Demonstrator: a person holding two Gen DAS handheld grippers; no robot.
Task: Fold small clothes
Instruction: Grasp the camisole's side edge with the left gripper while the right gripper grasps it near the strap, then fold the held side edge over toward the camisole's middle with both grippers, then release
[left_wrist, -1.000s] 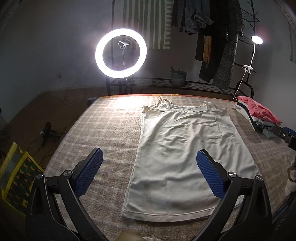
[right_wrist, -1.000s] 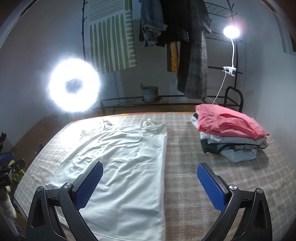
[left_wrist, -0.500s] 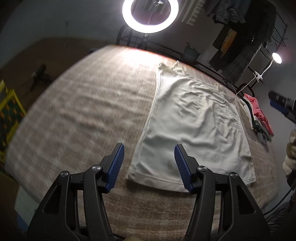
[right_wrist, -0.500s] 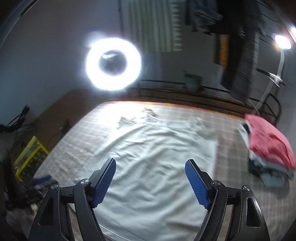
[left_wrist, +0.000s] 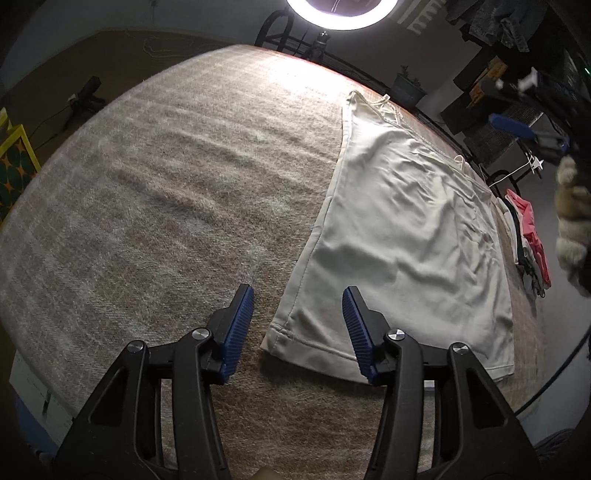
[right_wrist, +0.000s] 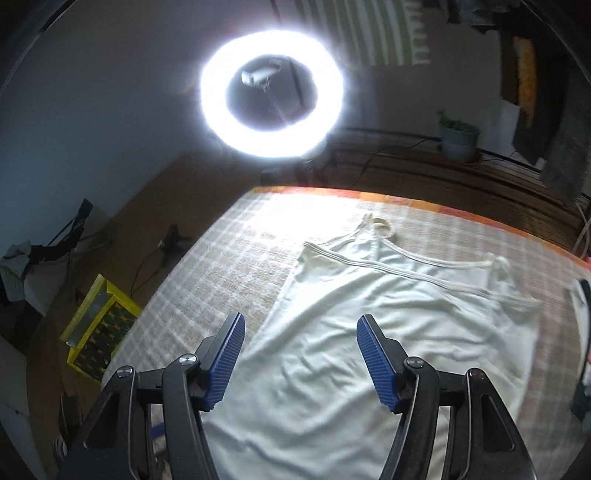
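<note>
A cream strappy top (left_wrist: 402, 236) lies spread flat on the checked cloth (left_wrist: 166, 206), straps toward the far edge. My left gripper (left_wrist: 298, 314) hovers over the top's near left hem corner, its jaws closing, with the corner lying below the gap and no pad pressing on it. In the right wrist view the same top (right_wrist: 388, 325) fills the middle. My right gripper (right_wrist: 300, 350) hangs above the top's left side, its jaws closing too, holding nothing. The right gripper (left_wrist: 517, 127) also shows at the far right of the left wrist view, with a fuzzy sleeve (left_wrist: 572, 221) behind it.
A stack of folded clothes (left_wrist: 532, 240) with a pink piece on top sits at the right edge of the cloth. A ring light (right_wrist: 271, 92) stands behind the far edge, beside a potted plant (right_wrist: 458, 136). A yellow crate (right_wrist: 99, 328) is on the floor at left.
Both grippers have narrowed from wide open. The left one dropped and tilted toward the hem's left corner. The right one swung left from the stack side to over the top.
</note>
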